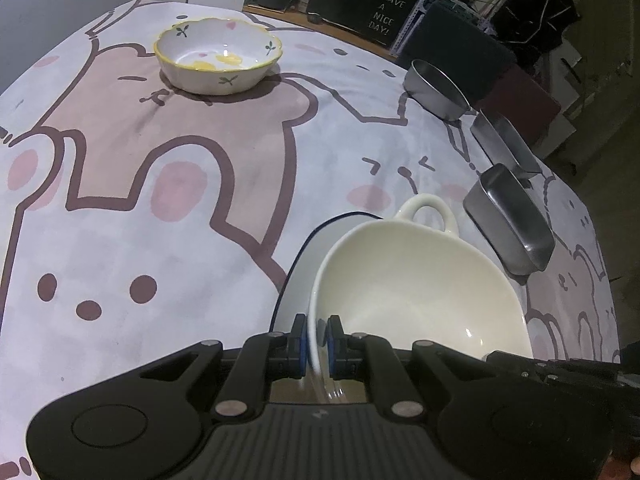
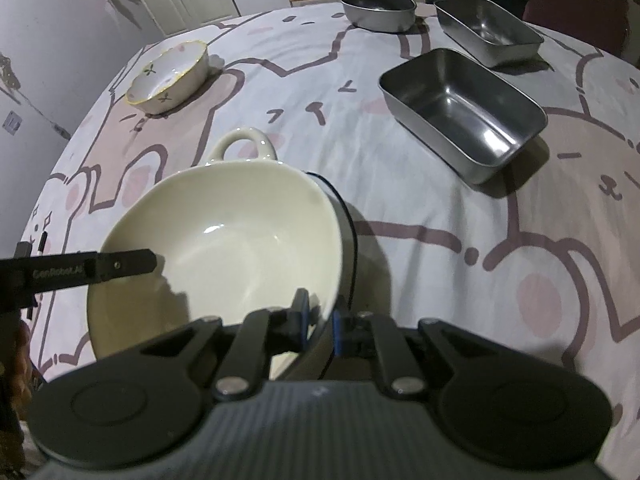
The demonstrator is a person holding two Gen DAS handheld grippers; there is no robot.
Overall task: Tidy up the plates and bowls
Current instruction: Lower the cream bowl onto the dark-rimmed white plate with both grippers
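Observation:
A cream bowl point(image 1: 420, 280) with a loop handle hangs between both grippers, low over a white dish with a dark blue rim point(image 1: 300, 264). My left gripper point(image 1: 317, 326) is shut on the bowl's left rim. In the right wrist view my right gripper point(image 2: 320, 304) is shut on the right rim of the same cream bowl point(image 2: 224, 232), and the dark-rimmed dish point(image 2: 346, 216) shows just behind it. One finger point(image 2: 128, 264) of the left gripper reaches in over the bowl's far side. Whether the bowl touches the dish is hidden.
A floral bowl with a yellow rim point(image 1: 218, 56) stands far left on the cartoon tablecloth point(image 1: 160, 240). On the right are a round steel bowl point(image 2: 378, 8) and two rectangular steel trays point(image 2: 488, 30) point(image 2: 460, 112). Dark furniture stands beyond the table's far edge.

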